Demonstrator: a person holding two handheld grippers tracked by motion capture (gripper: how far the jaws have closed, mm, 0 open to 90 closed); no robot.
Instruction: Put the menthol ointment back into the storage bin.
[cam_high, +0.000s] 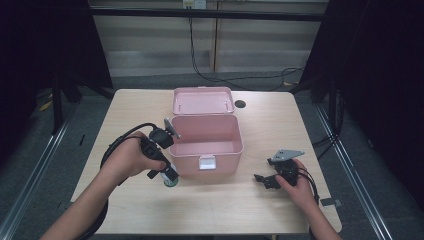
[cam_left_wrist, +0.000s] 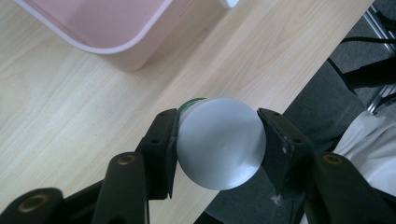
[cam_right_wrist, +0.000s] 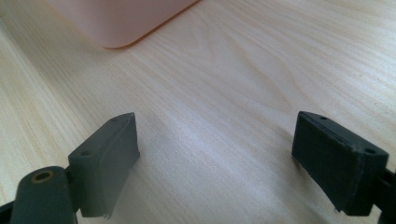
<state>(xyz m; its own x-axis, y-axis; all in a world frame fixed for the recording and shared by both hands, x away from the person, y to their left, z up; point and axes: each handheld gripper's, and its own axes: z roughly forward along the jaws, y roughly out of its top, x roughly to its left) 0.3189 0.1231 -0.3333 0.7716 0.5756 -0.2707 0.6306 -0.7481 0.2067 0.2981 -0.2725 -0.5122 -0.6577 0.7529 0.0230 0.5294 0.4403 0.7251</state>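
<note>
We see, clamped between the black jaws of the left gripper (cam_left_wrist: 218, 143), a small round container with a smooth grey circular end and a thin green rim (cam_left_wrist: 220, 142); its grey face looks plain and matt, and both pads press on its sides. In the high view that small container (cam_high: 171, 181) sits at the tip of the left gripper (cam_high: 169, 175), near the table's front edge and just beside the front left corner of the large pink plastic box (cam_high: 206, 141). The pink box stands open in the middle of the table, its hinged lid (cam_high: 203, 101) laid back behind it and a white latch (cam_high: 206, 162) on its front wall; its near wall rises right next to the held container. The right gripper (cam_high: 261, 179) rests low on the table to the right of the box, well apart from it, and in the right gripper view its jaws stand spread wide with bare wood between them. Behind the box a small dark round disc (cam_high: 240, 104) lies on the tabletop. The surface is a pale wooden table with rounded corners (cam_high: 280, 210), standing on grey carpet (cam_high: 365, 165), with black cables (cam_high: 235, 77) trailing along the far wall and dark curtains at both sides.
</note>
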